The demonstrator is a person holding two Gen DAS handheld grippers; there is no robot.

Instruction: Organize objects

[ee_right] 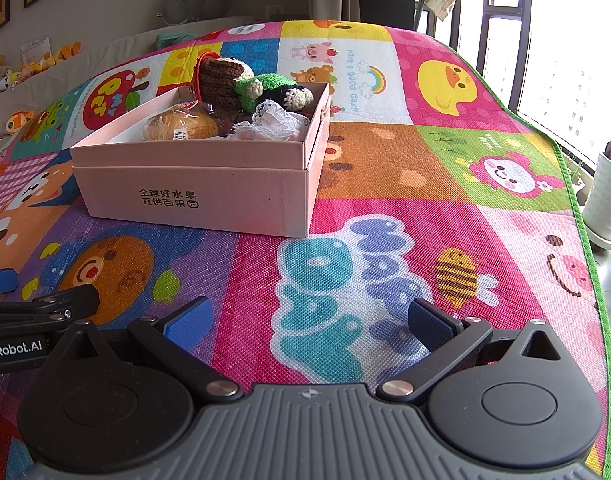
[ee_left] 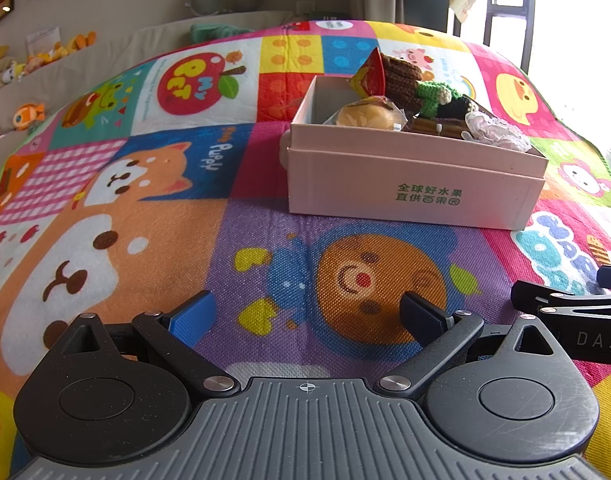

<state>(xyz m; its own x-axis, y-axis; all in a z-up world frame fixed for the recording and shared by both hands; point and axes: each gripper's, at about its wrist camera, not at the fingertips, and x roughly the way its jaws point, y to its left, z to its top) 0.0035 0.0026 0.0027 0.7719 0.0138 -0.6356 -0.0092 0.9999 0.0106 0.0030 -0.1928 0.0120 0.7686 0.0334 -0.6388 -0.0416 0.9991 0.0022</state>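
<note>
Left wrist view: our left gripper [ee_left: 307, 312] is released, holding nothing, low over the mat [ee_left: 153, 240]. The box [ee_left: 413, 176] lies ahead and to its right, long side facing us, with the doll [ee_left: 421, 88] and bun [ee_left: 365, 116] inside. Our right gripper [ee_right: 309, 320] is also released; the box [ee_right: 201, 184] lies ahead-left of it. We judge both about equally near.
</note>
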